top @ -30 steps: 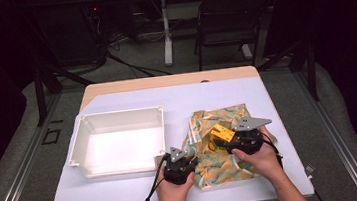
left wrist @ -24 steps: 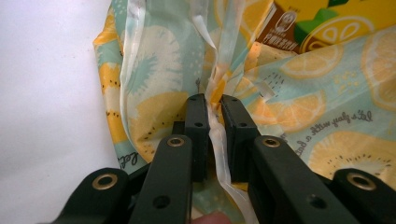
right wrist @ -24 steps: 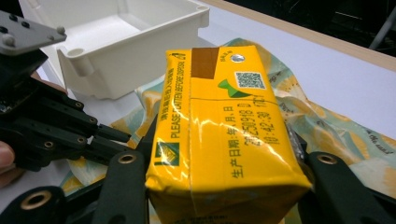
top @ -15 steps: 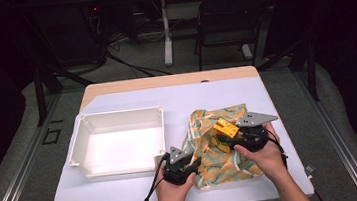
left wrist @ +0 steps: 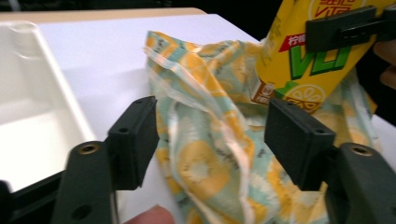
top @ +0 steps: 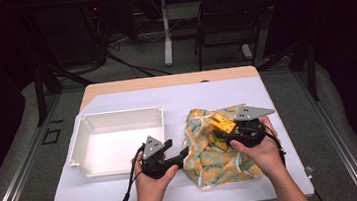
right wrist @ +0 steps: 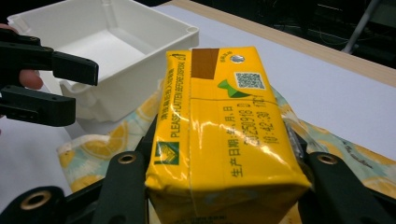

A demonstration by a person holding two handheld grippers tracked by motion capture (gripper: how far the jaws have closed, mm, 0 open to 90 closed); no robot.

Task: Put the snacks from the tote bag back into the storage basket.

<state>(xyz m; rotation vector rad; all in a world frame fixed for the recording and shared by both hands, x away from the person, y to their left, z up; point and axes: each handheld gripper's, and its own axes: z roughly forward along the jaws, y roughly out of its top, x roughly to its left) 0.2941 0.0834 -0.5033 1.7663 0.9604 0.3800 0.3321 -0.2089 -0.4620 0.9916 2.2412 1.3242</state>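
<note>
Carton (right wrist: 224, 135) clamped in right gripper (top: 230, 131), held just above the lemon-print bag (top: 217, 151) on the worktop (top: 180, 92). Left gripper (left wrist: 210, 140) released, jaws straddling the bag's edge without pinching. Pin the fabric first, lift the carton straight clear, then carry it left over the white bin (top: 115, 142).

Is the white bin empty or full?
Empty: the bin shows a bare white floor in the high view and the right gripper view.

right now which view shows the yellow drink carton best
The right gripper view: the drink carton sits close up between the right tongs, its print readable. The left gripper view catches its lower part; the high view shows a small yellow block.
</note>
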